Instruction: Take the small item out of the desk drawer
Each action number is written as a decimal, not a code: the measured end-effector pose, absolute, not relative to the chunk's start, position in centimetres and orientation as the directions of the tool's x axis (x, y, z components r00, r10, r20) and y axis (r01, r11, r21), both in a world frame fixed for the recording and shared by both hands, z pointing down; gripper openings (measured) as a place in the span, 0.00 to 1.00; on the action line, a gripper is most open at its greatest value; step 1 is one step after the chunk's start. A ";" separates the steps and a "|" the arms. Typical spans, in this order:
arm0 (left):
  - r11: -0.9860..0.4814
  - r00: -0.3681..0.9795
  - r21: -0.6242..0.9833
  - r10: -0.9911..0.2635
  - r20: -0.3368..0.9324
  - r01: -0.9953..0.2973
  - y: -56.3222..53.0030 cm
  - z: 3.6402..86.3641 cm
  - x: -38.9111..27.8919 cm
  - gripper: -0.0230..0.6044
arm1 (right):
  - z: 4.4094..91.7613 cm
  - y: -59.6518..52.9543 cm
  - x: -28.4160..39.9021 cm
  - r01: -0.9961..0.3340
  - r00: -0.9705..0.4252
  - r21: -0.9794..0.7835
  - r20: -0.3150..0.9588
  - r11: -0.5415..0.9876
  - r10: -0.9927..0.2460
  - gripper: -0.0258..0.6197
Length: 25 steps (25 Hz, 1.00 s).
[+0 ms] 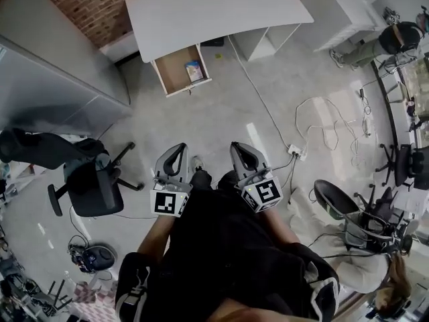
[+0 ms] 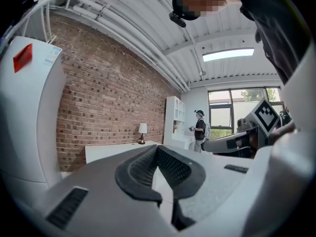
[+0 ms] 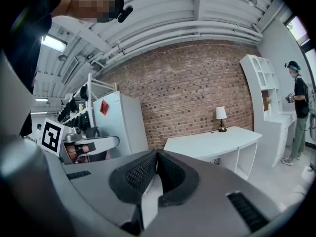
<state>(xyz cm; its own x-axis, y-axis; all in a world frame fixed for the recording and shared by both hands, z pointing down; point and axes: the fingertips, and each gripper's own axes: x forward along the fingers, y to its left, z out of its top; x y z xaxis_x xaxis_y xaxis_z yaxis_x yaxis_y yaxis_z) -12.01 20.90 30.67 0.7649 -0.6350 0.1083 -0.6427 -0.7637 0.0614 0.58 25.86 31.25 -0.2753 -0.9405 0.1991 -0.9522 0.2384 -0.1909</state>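
A white desk (image 1: 214, 9) stands far ahead against the brick wall. Its drawer (image 1: 175, 72) is pulled out on the left side, and a small blue-and-white item (image 1: 194, 70) lies at the drawer's right. Both grippers are held close to my body, well short of the desk. My left gripper (image 1: 179, 147) is shut with nothing between its jaws. My right gripper (image 1: 238, 146) is likewise shut and empty. In the right gripper view the desk (image 3: 212, 143) shows beyond the shut right gripper (image 3: 157, 153); in the left gripper view the left gripper (image 2: 157, 148) is shut.
A black office chair (image 1: 90, 183) stands left of me and another chair (image 1: 342, 206) at the right. White cables (image 1: 315, 123) and a power strip (image 1: 296, 151) lie on the floor. A grey cabinet (image 1: 47, 92) fills the left. A person (image 3: 299, 112) stands by white shelves (image 3: 264, 88).
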 end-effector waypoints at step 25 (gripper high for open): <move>-0.589 0.577 0.054 -0.764 0.287 -0.806 -1.6 37.3 -4.4 0.05 | 39.9 -4.1 7.4 -0.832 -0.554 -0.228 0.305 0.505 -0.775 0.08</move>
